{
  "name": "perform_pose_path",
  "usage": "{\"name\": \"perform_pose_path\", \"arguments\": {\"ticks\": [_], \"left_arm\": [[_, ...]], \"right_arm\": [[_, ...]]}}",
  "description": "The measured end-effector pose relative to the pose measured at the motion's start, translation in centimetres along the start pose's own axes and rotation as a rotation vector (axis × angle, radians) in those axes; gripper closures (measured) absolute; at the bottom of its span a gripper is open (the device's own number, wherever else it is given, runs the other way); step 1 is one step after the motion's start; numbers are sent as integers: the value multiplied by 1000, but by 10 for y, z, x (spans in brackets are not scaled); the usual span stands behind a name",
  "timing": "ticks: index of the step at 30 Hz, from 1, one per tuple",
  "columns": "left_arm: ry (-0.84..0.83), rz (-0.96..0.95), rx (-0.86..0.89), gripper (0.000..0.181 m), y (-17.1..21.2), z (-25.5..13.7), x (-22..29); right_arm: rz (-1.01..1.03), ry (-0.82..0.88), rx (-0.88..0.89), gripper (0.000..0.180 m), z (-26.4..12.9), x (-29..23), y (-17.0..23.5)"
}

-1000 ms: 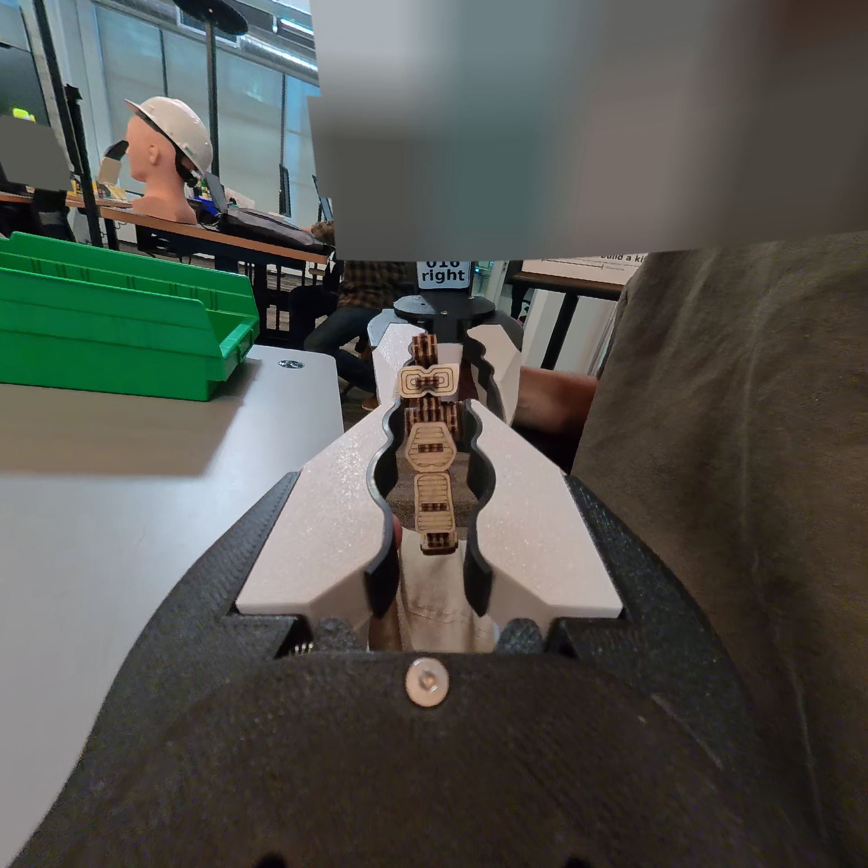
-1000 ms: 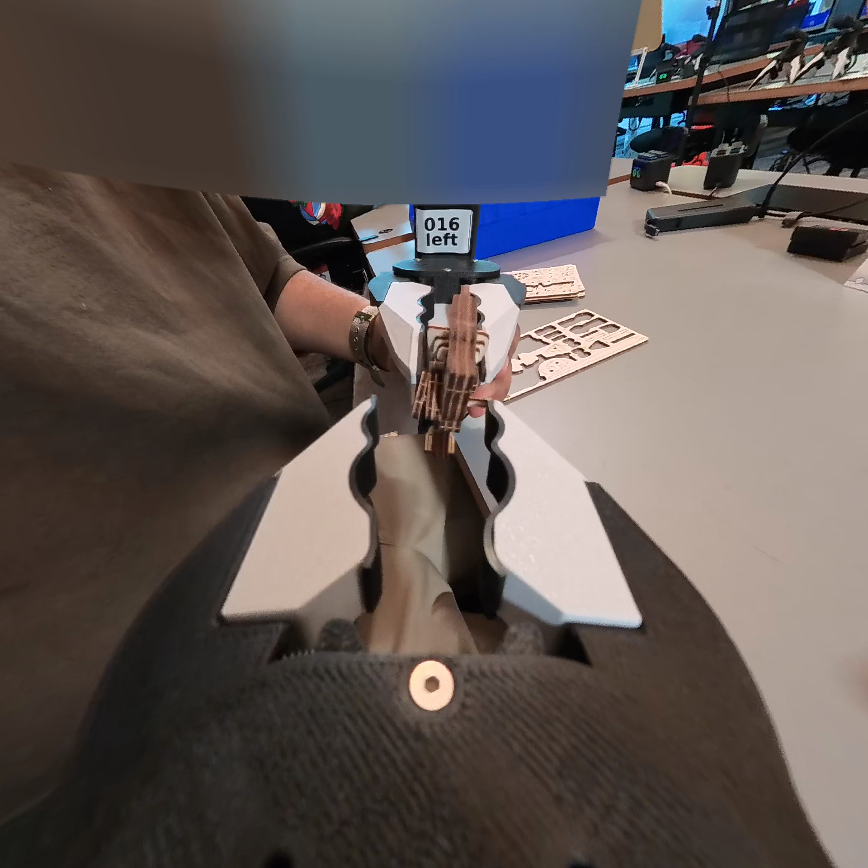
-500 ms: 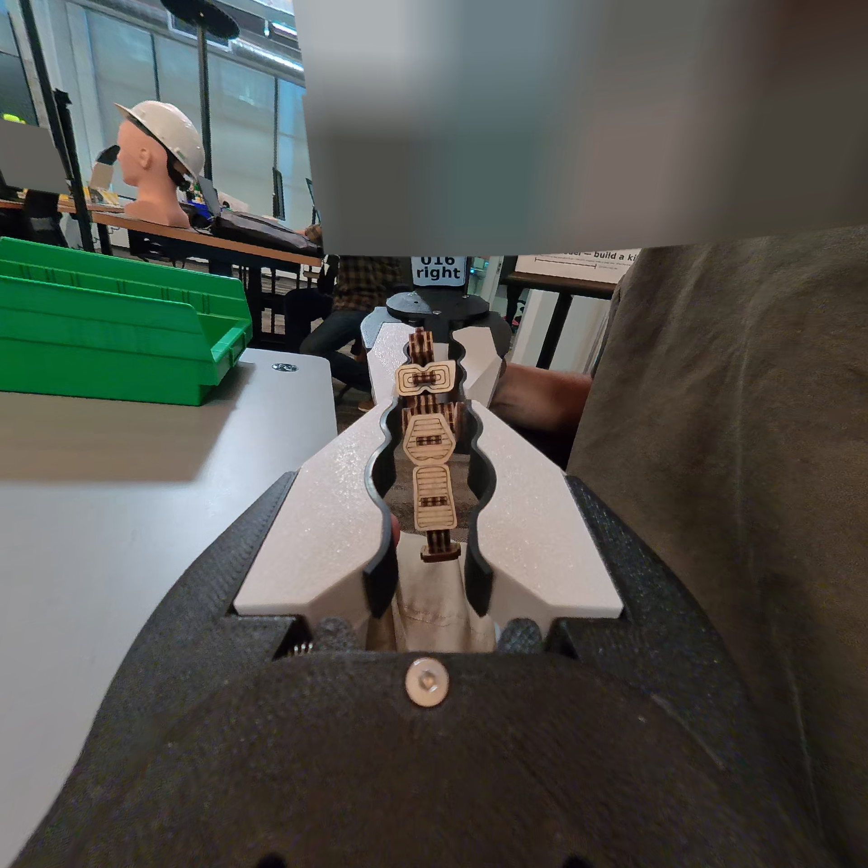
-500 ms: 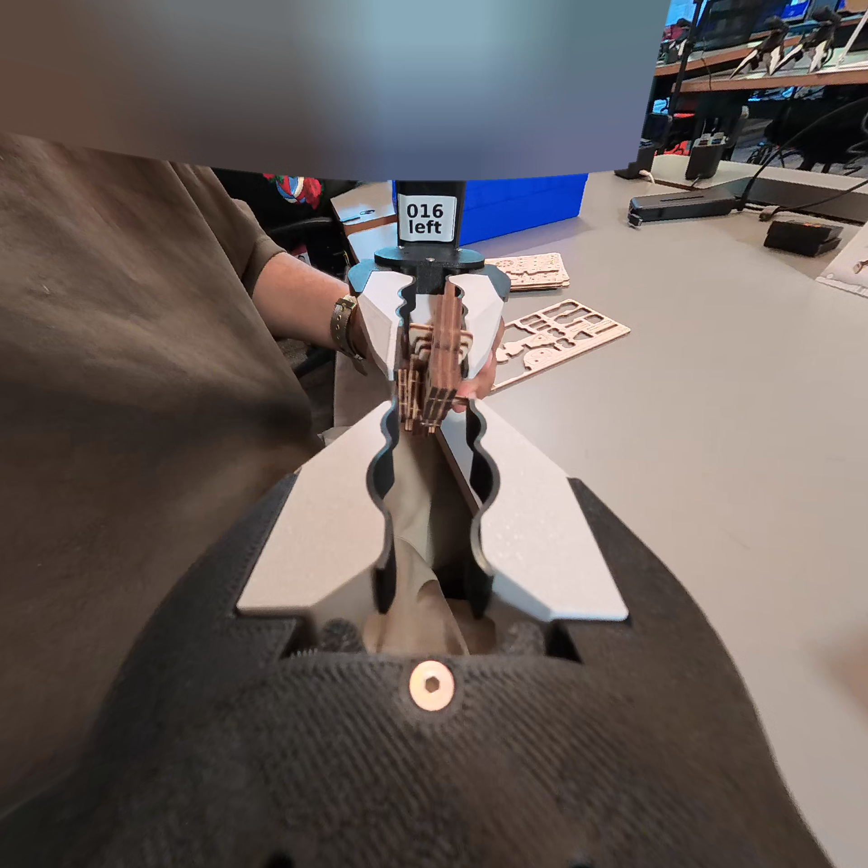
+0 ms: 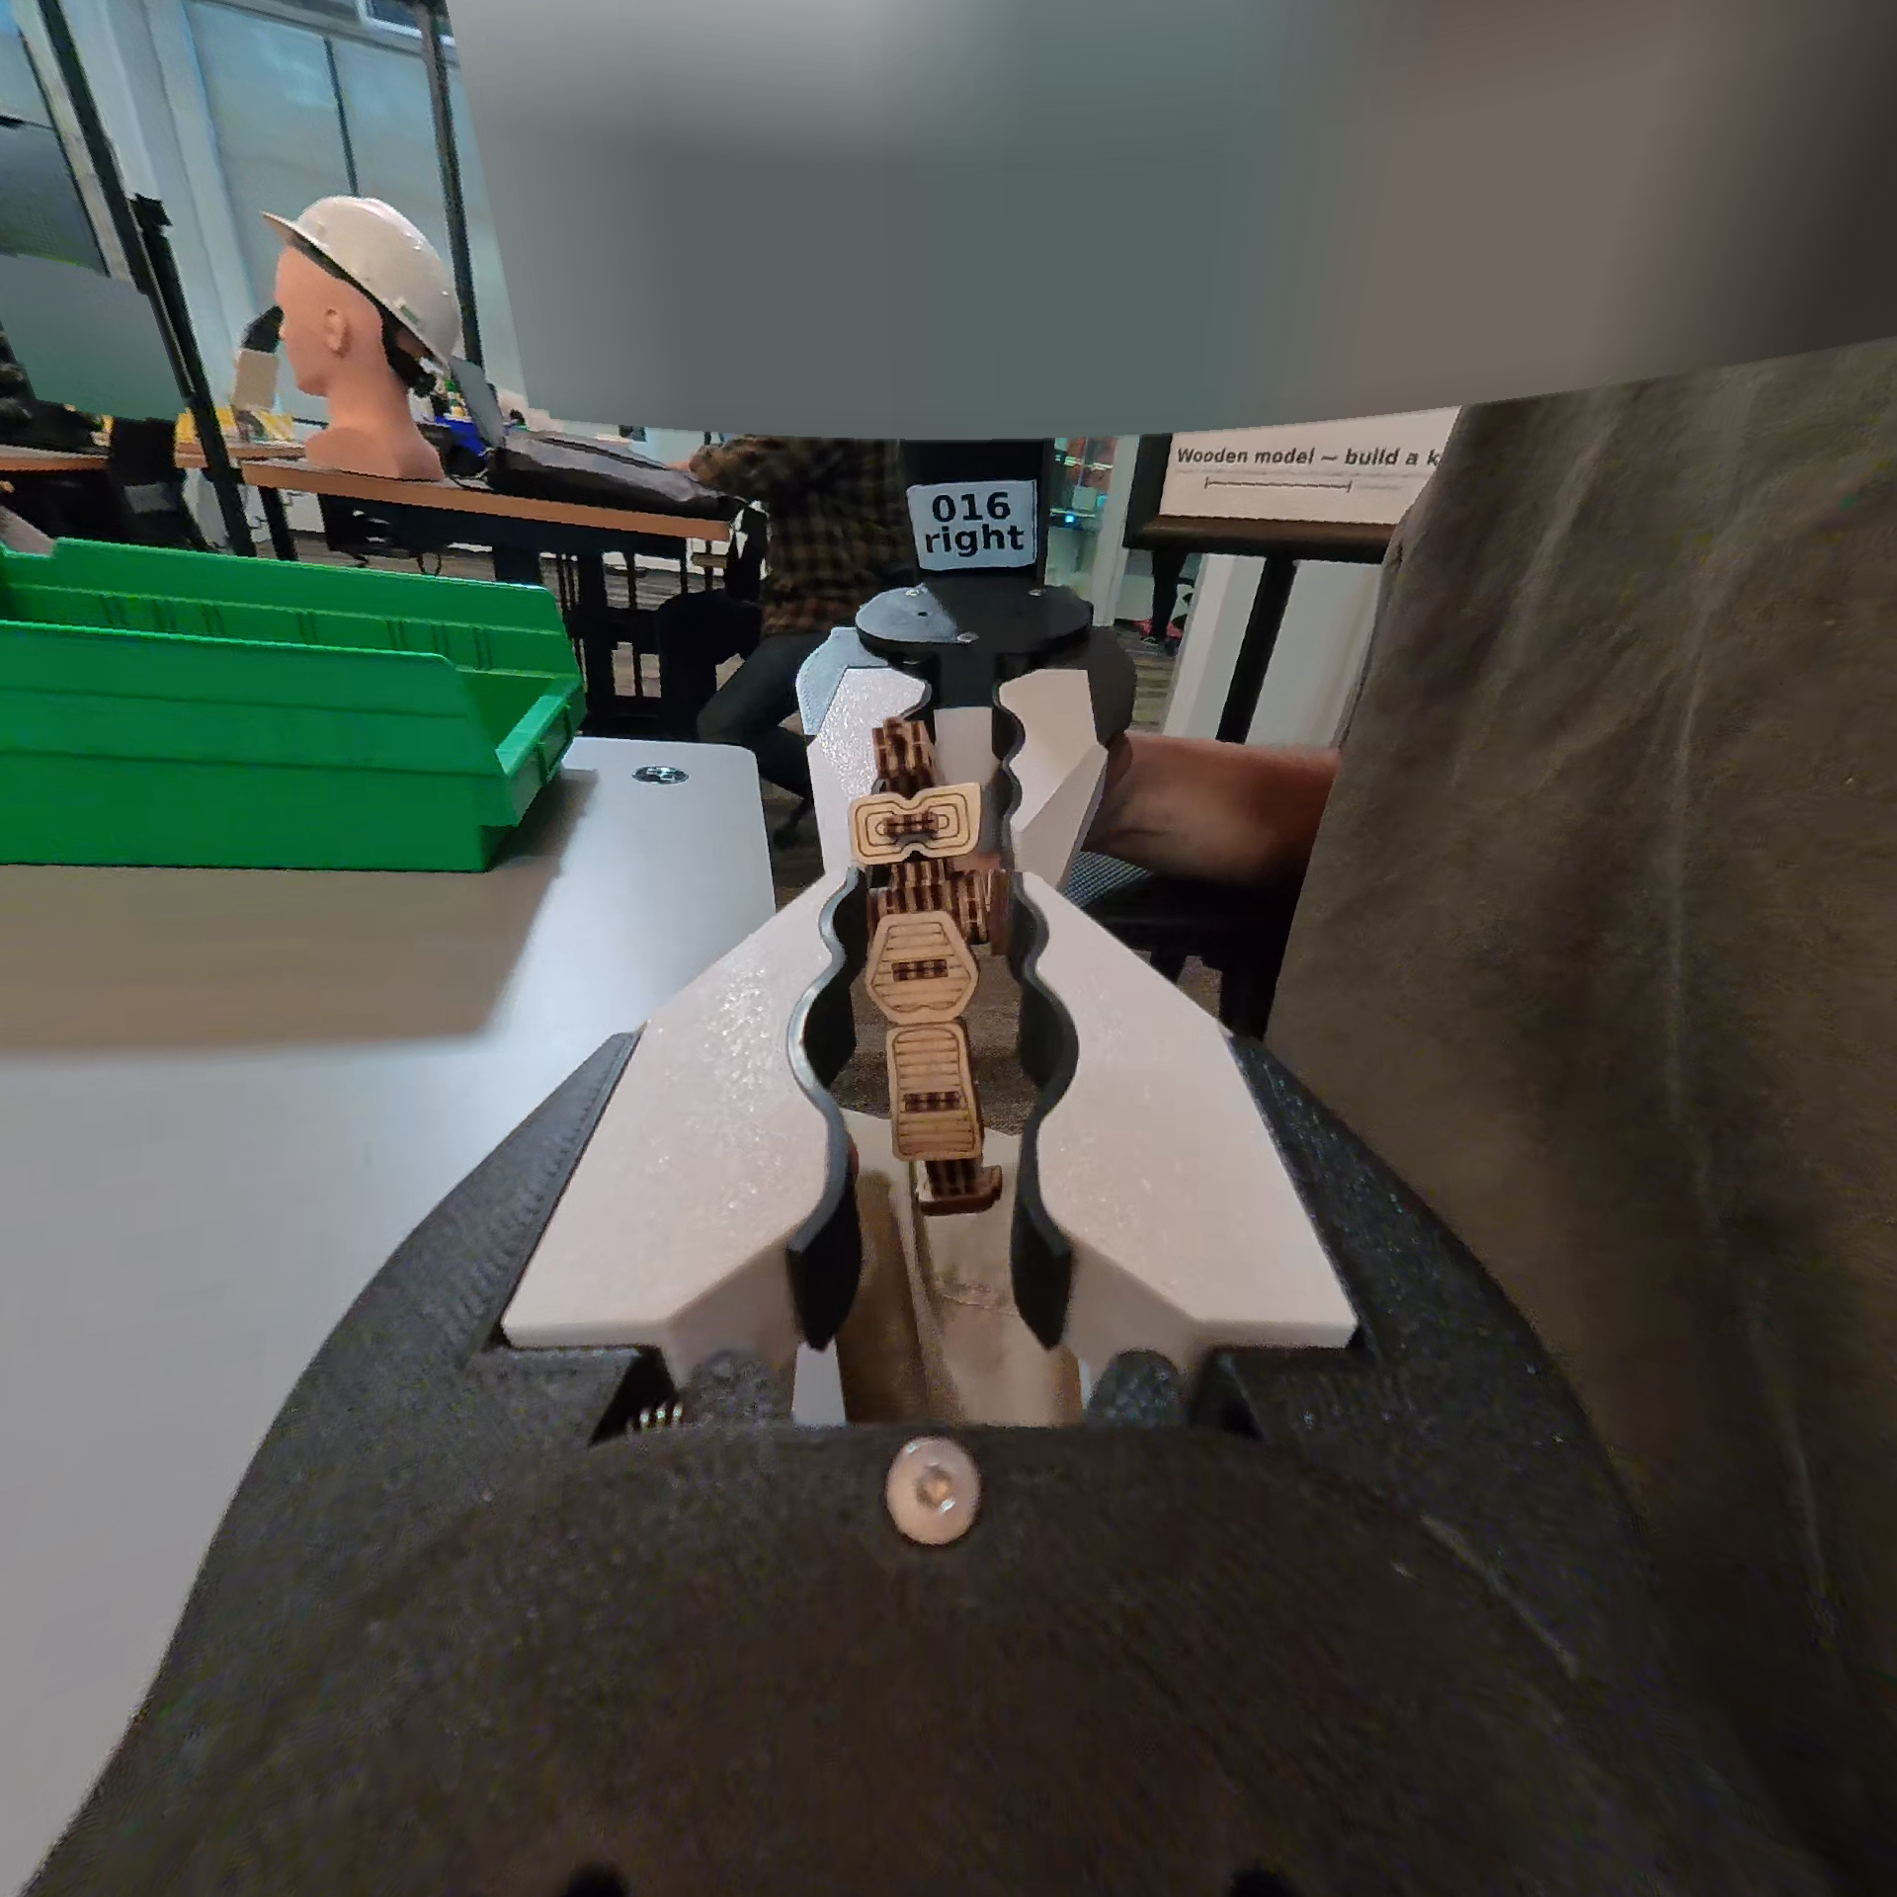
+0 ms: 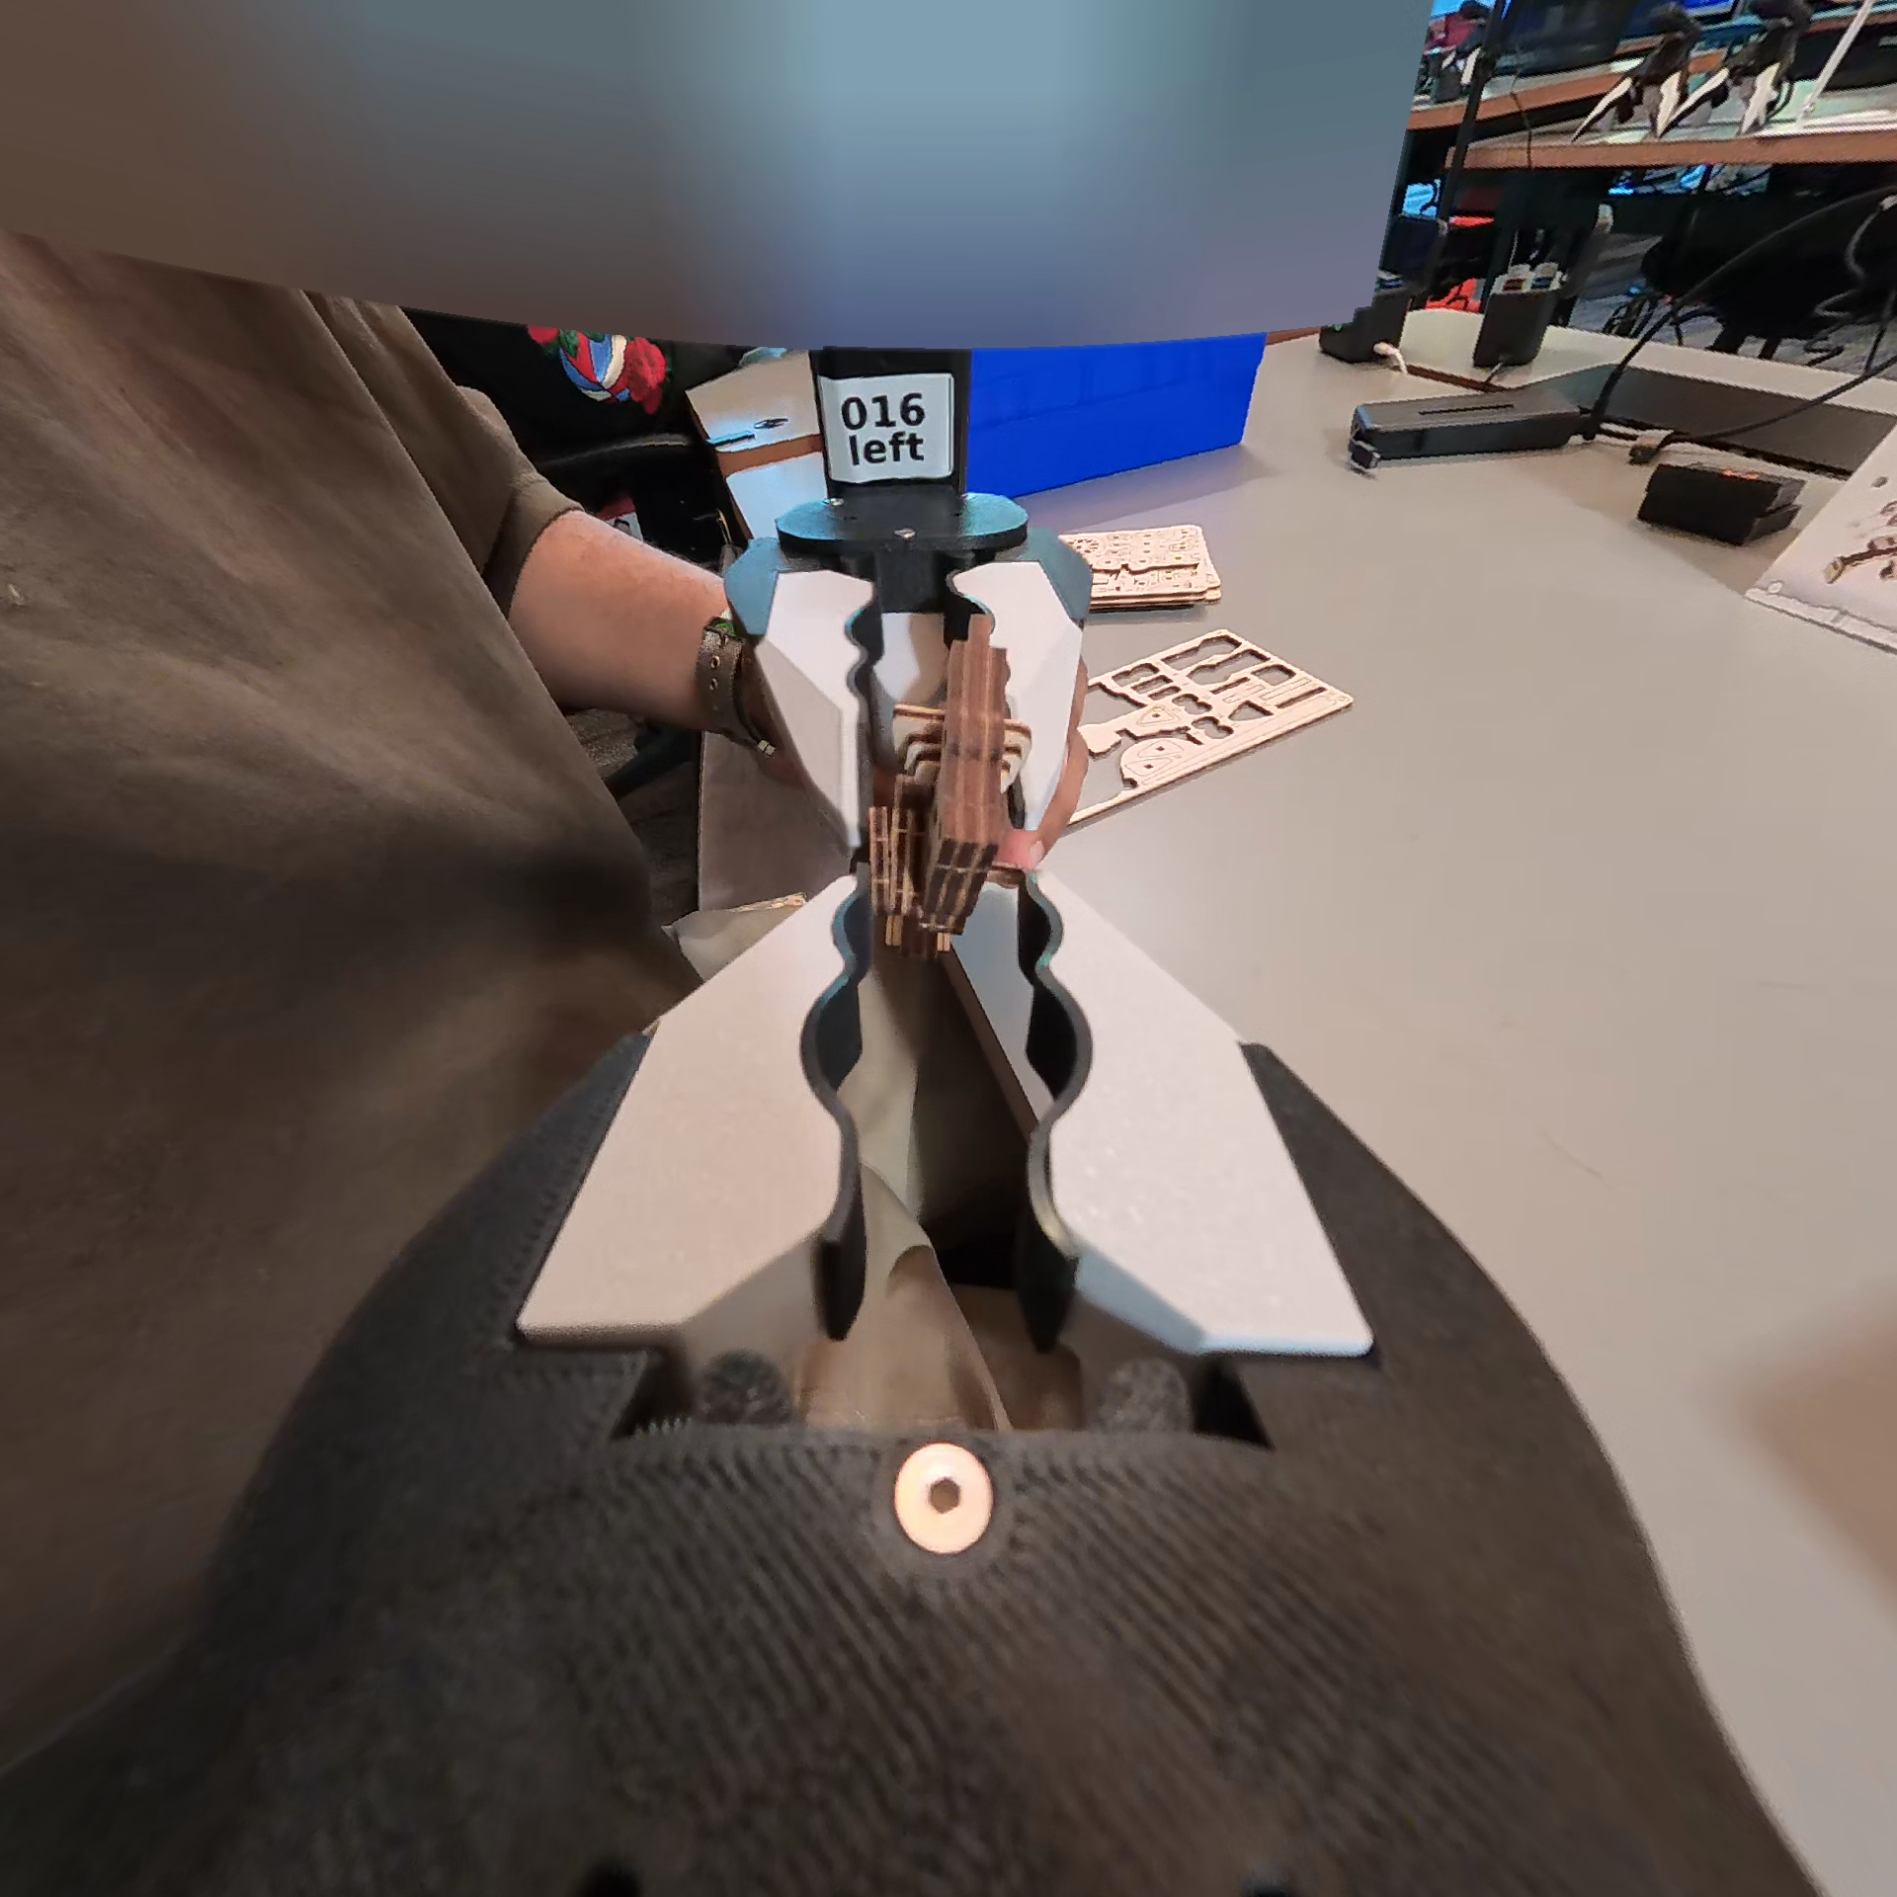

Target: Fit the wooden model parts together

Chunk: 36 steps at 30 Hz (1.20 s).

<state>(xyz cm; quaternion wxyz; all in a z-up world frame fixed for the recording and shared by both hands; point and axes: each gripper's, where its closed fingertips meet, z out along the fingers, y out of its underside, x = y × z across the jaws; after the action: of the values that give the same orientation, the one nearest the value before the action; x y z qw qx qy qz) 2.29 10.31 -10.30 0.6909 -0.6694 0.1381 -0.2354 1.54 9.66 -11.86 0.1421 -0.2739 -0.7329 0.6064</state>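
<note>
Midair, off the table's (image 6: 1540, 924) near edge, the wooden model (image 5: 924, 985) hung between my two grippers, over my lap. My left gripper (image 5: 929, 914) seemed clamped on its middle near the tips, jaws fairly narrow. My right gripper (image 6: 939, 903) met its far end; whether those jaws pinched it I could not tell. I judged a joint was being pressed home; next called for a straight, gentle push. Part sheets (image 6: 1211, 708) lay behind.

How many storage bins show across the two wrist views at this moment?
2. A green bin sits on the table at the left of the left wrist view; a blue bin stands behind the left gripper in the right wrist view. The blur may hide others.
</note>
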Motion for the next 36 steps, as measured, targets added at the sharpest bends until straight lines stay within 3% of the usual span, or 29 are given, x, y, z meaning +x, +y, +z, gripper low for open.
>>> {"name": "perform_pose_path", "arguments": {"ticks": [25, 33, 36], "left_arm": [[-25, -35, 59, 158, -6, 0, -4], [-107, 119, 8, 151, -2, -4, -11], [-85, 120, 16, 152, -4, -4, -9]], "right_arm": [[-36, 41, 22, 153, -2, 4, -7], [-360, 230, -40, 153, -1, 12, -10], [-392, 235, -40, 153, -1, 9, -12]]}}
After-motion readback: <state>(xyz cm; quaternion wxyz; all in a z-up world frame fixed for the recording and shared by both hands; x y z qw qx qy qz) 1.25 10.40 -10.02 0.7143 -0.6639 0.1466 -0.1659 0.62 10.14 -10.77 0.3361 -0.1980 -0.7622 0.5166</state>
